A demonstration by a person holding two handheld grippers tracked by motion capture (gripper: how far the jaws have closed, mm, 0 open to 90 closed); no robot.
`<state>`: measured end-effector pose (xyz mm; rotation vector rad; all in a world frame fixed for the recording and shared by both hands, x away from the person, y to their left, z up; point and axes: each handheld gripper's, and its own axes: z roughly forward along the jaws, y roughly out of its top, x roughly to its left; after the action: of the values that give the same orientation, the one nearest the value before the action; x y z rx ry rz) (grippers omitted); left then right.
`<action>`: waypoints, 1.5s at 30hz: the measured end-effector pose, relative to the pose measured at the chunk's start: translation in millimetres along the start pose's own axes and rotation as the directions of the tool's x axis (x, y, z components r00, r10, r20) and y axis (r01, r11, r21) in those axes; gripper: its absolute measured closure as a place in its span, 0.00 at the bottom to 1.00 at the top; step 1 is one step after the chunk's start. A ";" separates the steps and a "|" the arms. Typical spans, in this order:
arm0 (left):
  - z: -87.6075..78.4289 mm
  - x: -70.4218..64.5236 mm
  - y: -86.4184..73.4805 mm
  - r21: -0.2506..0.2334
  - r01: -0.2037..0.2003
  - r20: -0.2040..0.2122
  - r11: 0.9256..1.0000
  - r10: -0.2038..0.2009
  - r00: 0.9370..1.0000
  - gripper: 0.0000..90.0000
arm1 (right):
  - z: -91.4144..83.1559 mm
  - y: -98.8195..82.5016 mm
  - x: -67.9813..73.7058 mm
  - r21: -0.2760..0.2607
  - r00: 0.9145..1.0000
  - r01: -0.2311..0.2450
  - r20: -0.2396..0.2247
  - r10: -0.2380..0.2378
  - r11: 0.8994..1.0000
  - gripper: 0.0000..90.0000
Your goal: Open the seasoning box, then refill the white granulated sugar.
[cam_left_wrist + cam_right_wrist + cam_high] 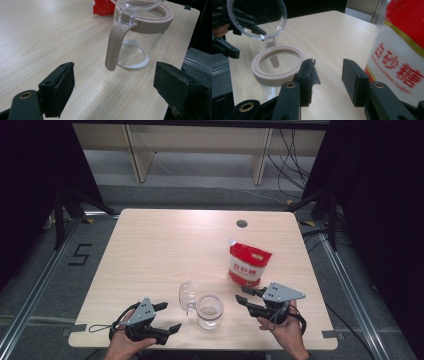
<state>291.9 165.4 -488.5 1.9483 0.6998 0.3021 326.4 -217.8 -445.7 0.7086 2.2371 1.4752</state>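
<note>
- A wooden table (150, 250) stands in front of me, and a person's two hands come in at its near edge, each holding a gripper.
- A clear jar (209, 311) sits near the front edge, between the two grippers and touching neither.
- The jar has a beige ring (160, 21) round its mouth and a beige handle (114, 47) hanging down its side, seen close in the left gripper view.
- Its clear round lid (186, 296) is flipped up and stands open on the jar's left side; in the right gripper view the lid (257, 18) rises above the ring (277, 65).
- A little white powder lies in the bottom of the jar (136, 56).
- A red and white bag (248, 263) stands upright behind and to the right of the jar, apart from it.
- The left gripper (167, 316) rests at the front left, released, jaws spread wide and nothing between them; it points toward the jar.
- The right gripper (243, 295) is at the front right, just in front of the bag, also released with a gap between its jaws and nothing in them.
- In the right gripper view the bag (404, 50) looms close on the right, red print on white.
- A small dark round hole (242, 223) marks the table's far side.
</note>
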 end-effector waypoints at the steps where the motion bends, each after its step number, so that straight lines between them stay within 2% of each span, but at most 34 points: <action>1: 0.6 -0.3 0.0 -0.005 0.004 0.000 1.000 -0.004 1.000 0.19 | -2.2 -1.6 -1.9 0.003 1.000 -0.005 0.003 0.005 1.000 0.67; 3: 0.2 -0.4 0.3 0.000 0.001 -0.004 1.000 -0.001 1.000 0.19 | -4.6 -3.1 -3.9 0.004 1.000 -0.011 0.006 0.011 1.000 0.65; 4: 0.4 0.2 0.5 0.000 -0.002 -0.007 1.000 0.002 1.000 0.19 | -8.8 -6.5 -5.6 0.006 0.999 -0.043 0.020 0.043 0.999 0.62; 6: 0.5 0.7 1.4 -0.005 0.003 -0.008 1.000 -0.003 1.000 0.19 | -11.0 -10.4 -10.3 -0.003 0.999 -0.030 0.028 0.030 1.000 0.61; 7: 0.3 2.5 2.2 -0.008 -0.023 -0.005 1.000 0.023 1.000 0.19 | -12.3 -12.8 -12.1 0.002 0.999 -0.024 0.039 0.024 1.000 0.60; 8: 0.3 2.5 2.2 -0.008 -0.023 -0.005 1.000 0.023 1.000 0.19 | -12.3 -12.8 -12.1 0.002 0.999 -0.024 0.039 0.024 1.000 0.60; 9: 1.0 1.6 2.1 -0.021 -0.007 -0.005 1.000 0.007 1.000 0.19 | -12.9 -15.7 -13.4 0.005 0.998 -0.046 0.035 0.046 0.999 0.58; 10: 0.2 1.8 2.1 -0.013 -0.004 -0.008 1.000 0.004 1.000 0.19 | -15.6 -21.0 -16.4 0.011 0.996 -0.069 0.053 0.068 0.998 0.54; 12: -0.2 1.3 1.9 -0.011 0.004 -0.015 1.000 -0.004 1.000 0.19 | -16.8 -23.5 -19.5 0.008 0.996 -0.062 0.066 0.062 0.998 0.51; 13: -0.6 1.2 1.0 -0.008 0.016 -0.014 1.000 -0.016 1.000 0.19 | -19.2 -28.3 -23.7 0.021 0.994 -0.079 0.082 0.077 0.997 0.47; 15: -0.9 1.2 0.9 -0.008 0.016 -0.015 1.000 -0.016 1.000 0.19 | -19.1 -30.9 -26.5 0.014 0.994 -0.081 0.081 0.080 0.997 0.45; 16: -1.0 2.9 1.5 -0.008 -0.011 -0.015 1.000 0.011 1.000 0.19 | -20.9 -35.2 -28.2 0.025 0.987 -0.127 0.106 0.123 0.992 0.39; 17: -1.0 2.9 1.5 -0.008 -0.011 -0.015 1.000 0.011 1.000 0.19 | -20.9 -35.2 -28.2 0.025 0.987 -0.127 0.106 0.123 0.992 0.39; 18: -0.8 0.8 0.8 -0.010 0.014 -0.016 1.000 -0.015 1.000 0.19 | -21.7 -38.6 -34.1 0.031 0.987 -0.119 0.109 0.115 0.992 0.37; 19: -0.8 0.8 0.8 -0.010 0.014 -0.016 1.000 -0.015 1.000 0.19 | -21.7 -38.6 -34.1 0.031 0.987 -0.119 0.109 0.115 0.992 0.37; 20: -1.3 1.6 1.4 -0.007 -0.015 -0.018 1.000 0.015 1.000 0.19 | -21.6 -41.5 -37.1 0.028 0.984 -0.134 0.120 0.130 0.991 0.33; 23: -1.0 1.4 1.4 -0.006 -0.013 -0.017 1.000 0.013 1.000 0.19 | -22.9 -44.3 -40.9 0.027 0.980 -0.144 0.144 0.139 0.989 0.31; 24: -1.2 1.4 1.7 -0.003 -0.019 -0.018 1.000 0.019 1.000 0.19 | -23.7 -45.0 -41.2 0.037 0.977 -0.164 0.148 0.157 0.986 0.30; 27: -1.3 1.3 1.8 -0.006 -0.017 -0.009 1.000 0.017 1.000 0.19 | -22.9 -47.0 -44.0 0.028 0.973 -0.167 0.167 0.160 0.985 0.28; 28: -1.3 1.2 1.9 -0.006 -0.017 -0.014 1.000 0.017 1.000 0.19 | -23.4 -47.1 -42.2 0.035 0.968 -0.191 0.172 0.183 0.981 0.28; 29: -1.3 1.5 2.0 -0.003 -0.019 -0.016 1.000 0.019 1.000 0.19 | -22.0 -47.5 -43.0 0.027 0.968 -0.196 0.168 0.189 0.980 0.28; 30: -1.0 1.4 2.0 -0.006 -0.016 -0.014 1.000 0.016 1.000 0.19 | -21.5 -47.2 -45.9 0.033 0.970 -0.179 0.170 0.171 0.983 0.28; 32: -1.0 1.6 1.9 -0.004 -0.015 -0.014 1.000 0.015 1.000 0.19 | -20.1 -45.9 -44.6 0.030 0.966 -0.200 0.170 0.193 0.979 0.28; 33: -1.1 1.4 1.9 -0.006 -0.015 -0.015 1.000 0.015 1.000 0.19 | -18.8 -46.1 -47.5 0.021 0.971 -0.163 0.182 0.157 0.986 0.28; 35: -1.2 1.6 1.8 -0.009 -0.014 -0.011 1.000 0.014 1.000 0.19 | -17.8 -46.1 -48.4 0.018 0.971 -0.165 0.180 0.160 0.986 0.27; 36: -1.2 1.8 1.7 -0.011 -0.012 -0.011 1.000 0.012 1.000 0.19 | -16.6 -46.4 -49.6 0.014 0.966 -0.173 0.199 0.167 0.985 0.24; 37: -1.2 1.8 1.7 -0.011 -0.012 -0.011 1.000 0.012 1.000 0.19 | -16.6 -46.4 -49.6 0.014 0.966 -0.173 0.199 0.167 0.985 0.24; 38: -1.2 1.7 1.6 -0.009 -0.014 -0.012 1.000 0.014 1.000 0.19 | -16.9 -46.2 -50.5 0.017 0.962 -0.190 0.203 0.182 0.982 0.24; 40: -1.1 0.4 1.3 -0.005 -0.008 -0.017 1.000 0.007 1.000 0.19 | -16.2 -47.4 -55.7 0.012 0.964 -0.168 0.210 0.162 0.986 0.23; 41: -0.2 -0.4 0.9 -0.009 0.007 -0.013 1.000 -0.007 1.000 0.19 | -16.0 -47.6 -56.0 0.010 0.963 -0.176 0.211 0.170 0.984 0.23; 43: 0.1 -0.4 1.0 -0.009 0.004 -0.011 1.000 -0.005 1.000 0.19 | -14.7 -47.5 -56.6 0.003 0.959 -0.192 0.212 0.188 0.981 0.22; 45: 0.7 -0.6 1.3 -0.004 0.003 -0.008 1.000 -0.004 1.000 0.19 | -13.0 -47.6 -59.2 0.000 0.961 -0.176 0.217 0.172 0.984 0.22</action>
<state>292.2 164.1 -487.6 1.9429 0.7072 0.3090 357.1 -278.0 -482.9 1.0432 2.0701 1.3802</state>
